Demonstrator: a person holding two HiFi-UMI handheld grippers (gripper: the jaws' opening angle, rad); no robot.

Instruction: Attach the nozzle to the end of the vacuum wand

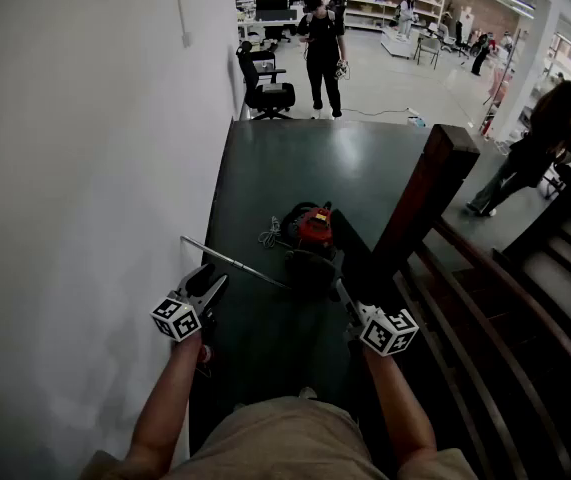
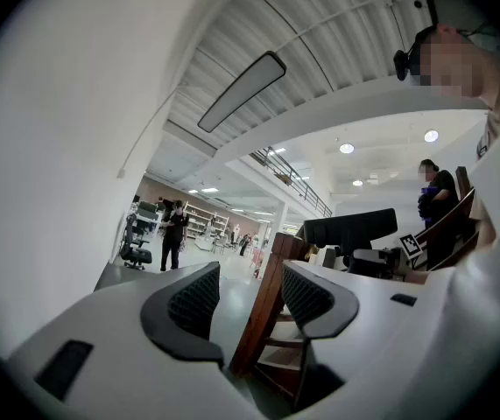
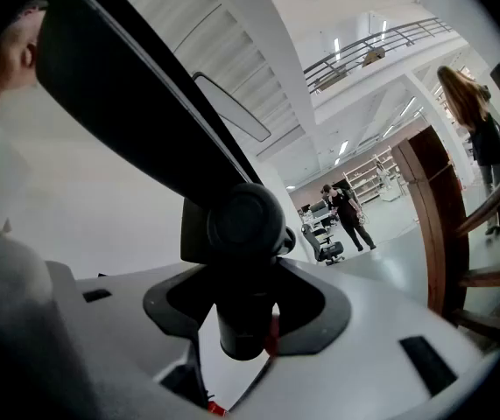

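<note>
A thin metal wand [image 1: 233,262] lies on the dark green landing, running from the wall toward the red vacuum body [image 1: 315,226]. My right gripper [image 1: 341,290] is shut on the black nozzle [image 1: 357,258], just right of the vacuum. In the right gripper view the nozzle's round neck [image 3: 245,234] sits between the jaws of that gripper [image 3: 245,315], and its wide flat head [image 3: 144,103] rises up and to the left. My left gripper [image 1: 215,284] hangs open above the near end of the wand. Nothing is between the jaws of the left gripper [image 2: 250,300].
A white wall [image 1: 85,168] borders the landing on the left. A wooden newel post [image 1: 430,188] and stair rail [image 1: 485,298] stand on the right, with steps [image 1: 565,278] beyond. A coiled cord [image 1: 269,236] lies beside the vacuum. An office chair [image 1: 265,93] and people stand far ahead.
</note>
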